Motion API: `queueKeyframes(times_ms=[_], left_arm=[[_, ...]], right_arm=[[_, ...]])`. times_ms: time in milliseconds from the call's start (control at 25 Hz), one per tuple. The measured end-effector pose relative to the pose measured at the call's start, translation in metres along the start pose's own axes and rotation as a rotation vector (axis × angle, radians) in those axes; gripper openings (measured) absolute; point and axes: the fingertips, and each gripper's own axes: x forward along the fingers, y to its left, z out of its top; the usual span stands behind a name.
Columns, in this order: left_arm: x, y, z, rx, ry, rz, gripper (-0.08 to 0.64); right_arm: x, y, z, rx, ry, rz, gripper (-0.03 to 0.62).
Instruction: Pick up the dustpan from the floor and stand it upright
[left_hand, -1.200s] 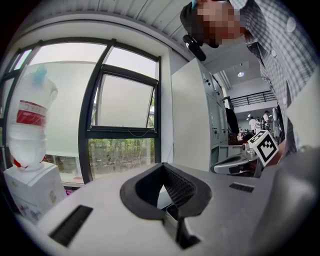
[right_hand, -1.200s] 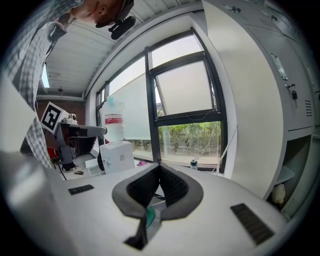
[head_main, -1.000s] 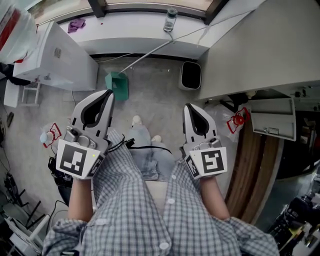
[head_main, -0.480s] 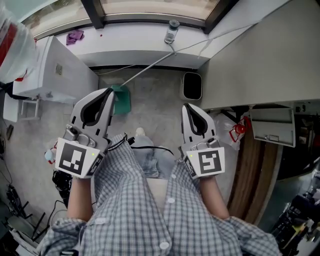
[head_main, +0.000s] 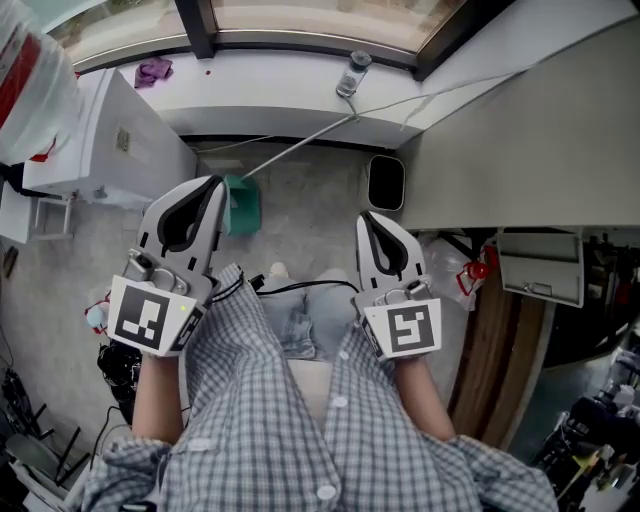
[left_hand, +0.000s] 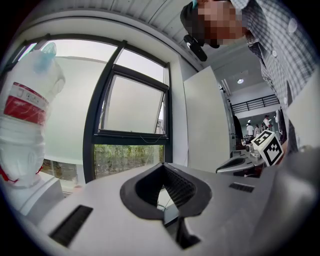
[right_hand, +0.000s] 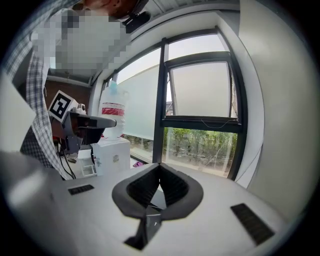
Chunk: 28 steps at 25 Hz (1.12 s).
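The green dustpan (head_main: 243, 203) lies on the grey floor below the window, and its long pale handle (head_main: 300, 146) slants up to the sill. My left gripper (head_main: 215, 185) is held level with its tips over the pan's left edge in the head view; its jaws are shut with nothing in them. My right gripper (head_main: 366, 218) hangs to the right of the pan, apart from it, also shut and empty. The left gripper view shows closed jaws (left_hand: 162, 170) against the window; the right gripper view shows the same (right_hand: 160, 167). The dustpan appears in neither gripper view.
A black waste bin (head_main: 385, 182) stands against the wall right of the dustpan. At left is a white cabinet (head_main: 110, 140), at right a white counter (head_main: 520, 130). A bottle (head_main: 352, 75) sits on the sill. My shoes (head_main: 278, 270) are just behind the pan.
The window wall and dustpan have come closer as the person stepped forward. The pan now lies right at the left gripper's tip. Both grippers stay shut.
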Motion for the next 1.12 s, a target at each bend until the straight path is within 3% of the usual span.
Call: queueKeyframes(times_ms=[240, 640, 1120], left_arm=[[-0.005, 0.008, 0.004, 0.012, -0.018, 0.031, 0.007], [-0.01, 0.031, -0.011, -0.03, 0.01, 0.162, 0.008], [0.045, 0.06, -0.034, -0.053, 0.105, 0.219, 0.006]], right_arm=[[0.007, 0.006, -0.002, -0.025, 0.023, 0.042, 0.006], [0.046, 0.002, -0.005, -0.019, 0.043, 0.153, 0.007], [0.123, -0.034, -0.022, 0.023, 0.087, 0.253, 0.007]])
